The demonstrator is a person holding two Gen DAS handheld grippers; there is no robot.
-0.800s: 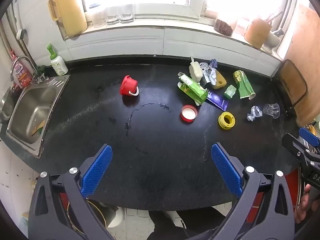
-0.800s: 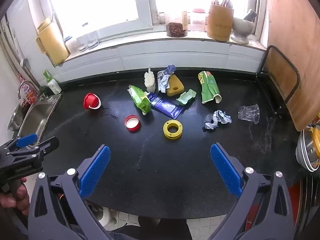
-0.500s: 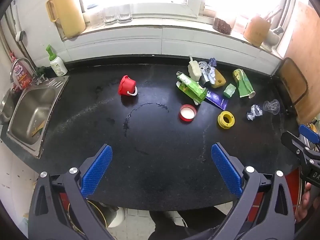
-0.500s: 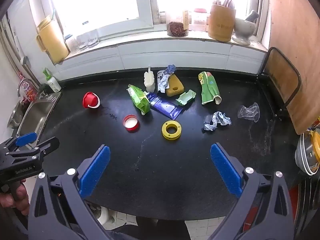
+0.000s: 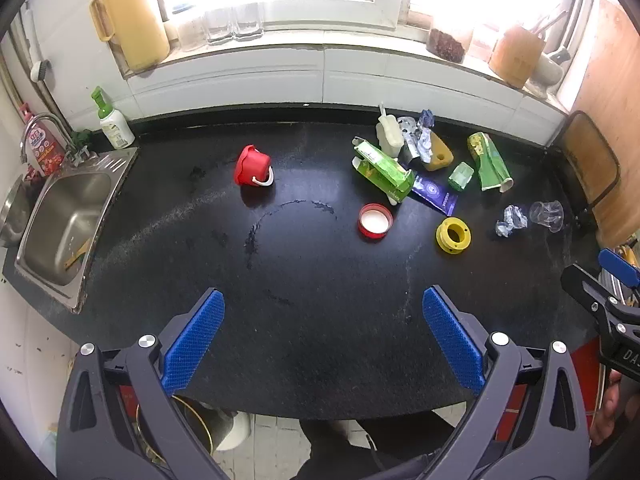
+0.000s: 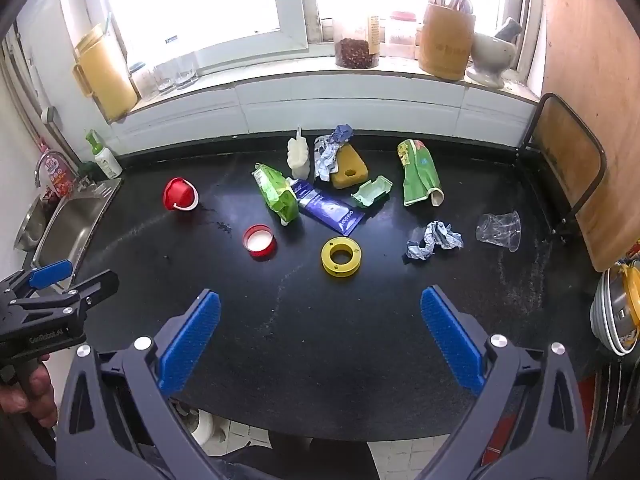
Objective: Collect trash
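Both claws, left claw (image 5: pixel 323 334) and right claw (image 6: pixel 320 332), gape wide, holding nothing. Trash (green carton (image 6: pixel 276 194), crumpled wrapper (image 6: pixel 434 239)) sits mid-desk (image 6: pixel 360 320); clear cup (image 6: pixel 500 230) barely readable, sink (image 5: pixel 60 224) partly cut off.

"CenRobot.AI" on left tool (image 6: pixel 60 280); other labels unreadable

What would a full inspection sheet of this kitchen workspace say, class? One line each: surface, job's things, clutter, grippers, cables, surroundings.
Surface: black countertop, dusty, with wet streaks.
Job's things: green carton, blue wrapper, crumpled paper, clear plastic cup, red lid, yellow ring, all lying loose.
Clutter: red bucket tipped over; yellow sponge.
Grippers: left gripper and right gripper open, empty.
Cables: nothing seen.
Surroundings: sink, windowsill jars.
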